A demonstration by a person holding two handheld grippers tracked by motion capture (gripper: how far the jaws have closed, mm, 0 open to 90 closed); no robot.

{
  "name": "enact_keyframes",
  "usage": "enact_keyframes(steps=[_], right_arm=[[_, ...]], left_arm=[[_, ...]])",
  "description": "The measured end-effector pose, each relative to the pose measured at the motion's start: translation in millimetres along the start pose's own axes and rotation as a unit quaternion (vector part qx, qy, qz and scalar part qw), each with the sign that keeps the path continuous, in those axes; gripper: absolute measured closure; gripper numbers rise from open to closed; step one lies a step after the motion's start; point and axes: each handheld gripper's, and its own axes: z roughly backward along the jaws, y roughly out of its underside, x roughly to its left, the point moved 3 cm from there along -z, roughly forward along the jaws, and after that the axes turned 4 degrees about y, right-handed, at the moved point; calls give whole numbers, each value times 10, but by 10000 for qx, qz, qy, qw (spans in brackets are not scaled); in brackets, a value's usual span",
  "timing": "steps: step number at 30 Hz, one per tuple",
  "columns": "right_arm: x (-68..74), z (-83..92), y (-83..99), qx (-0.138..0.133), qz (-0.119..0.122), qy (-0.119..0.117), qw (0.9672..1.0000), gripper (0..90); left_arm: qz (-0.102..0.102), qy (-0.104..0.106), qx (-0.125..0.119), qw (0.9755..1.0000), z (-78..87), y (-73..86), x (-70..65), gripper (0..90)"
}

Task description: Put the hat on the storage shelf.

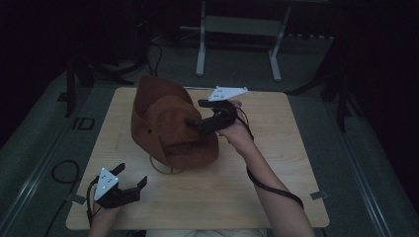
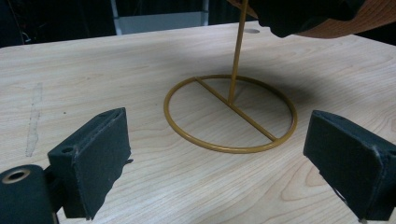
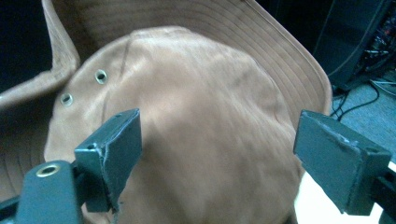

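Brown hat just before the open right gripper

The bench is light wood. A thin gold stand sits on it, a ring with a pole going up.

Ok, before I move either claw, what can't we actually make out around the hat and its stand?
- Top of the thin yellow metal stand: in the left gripper view the brown fabric brimmed hat covers where the rod ends.
- Stand base: in the high view, mostly hidden under the hat.
- Right claw contact with the hat: too dark in the high view; the right gripper view shows open jaws around the crown.
- Left claw: open, holding nothing.
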Motion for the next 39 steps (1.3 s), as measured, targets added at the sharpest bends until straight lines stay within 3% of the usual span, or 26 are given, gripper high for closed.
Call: enact_keyframes(steps=[20, 33, 39], right_arm=[[-230, 405, 583, 149, -194, 310, 9992, 156], [-344, 641, 1083, 241, -346, 653, 9970, 155], [-385, 698, 1363, 356, -462, 707, 9958, 155]], left_arm=[[-40, -25, 42, 10000, -30, 22, -16, 79], [33, 36, 102, 9999, -39, 34, -3, 79], [33, 102, 107, 9999, -52, 41, -7, 79]])
